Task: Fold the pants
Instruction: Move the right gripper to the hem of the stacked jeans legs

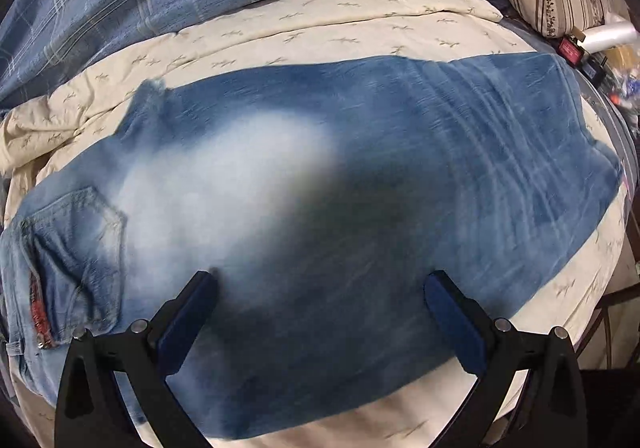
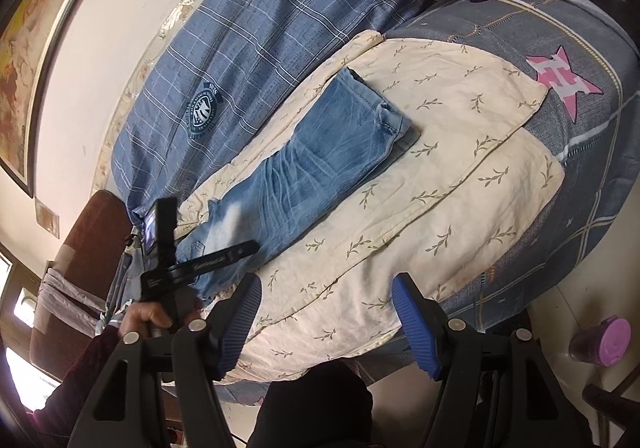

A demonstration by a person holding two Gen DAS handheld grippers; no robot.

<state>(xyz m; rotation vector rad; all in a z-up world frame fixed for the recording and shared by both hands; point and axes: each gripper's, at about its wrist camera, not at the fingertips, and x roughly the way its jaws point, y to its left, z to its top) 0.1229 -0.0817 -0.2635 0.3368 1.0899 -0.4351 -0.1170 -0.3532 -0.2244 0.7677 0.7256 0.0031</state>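
The jeans (image 1: 340, 215) lie flat on a cream sheet (image 2: 460, 151) on the bed (image 2: 592, 175). The left gripper (image 1: 320, 284) hovers over them, fingers spread wide; the right gripper (image 2: 326, 288) is equally spread, empty.

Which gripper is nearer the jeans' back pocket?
Left. The left gripper hovers open over the jeans, with the back pocket just beside it. The right gripper is open above the cream sheet, off the denim.

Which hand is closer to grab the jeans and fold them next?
Probably left: the left gripper hangs open right over the jeans. The right gripper is open over the cream sheet, away from them.
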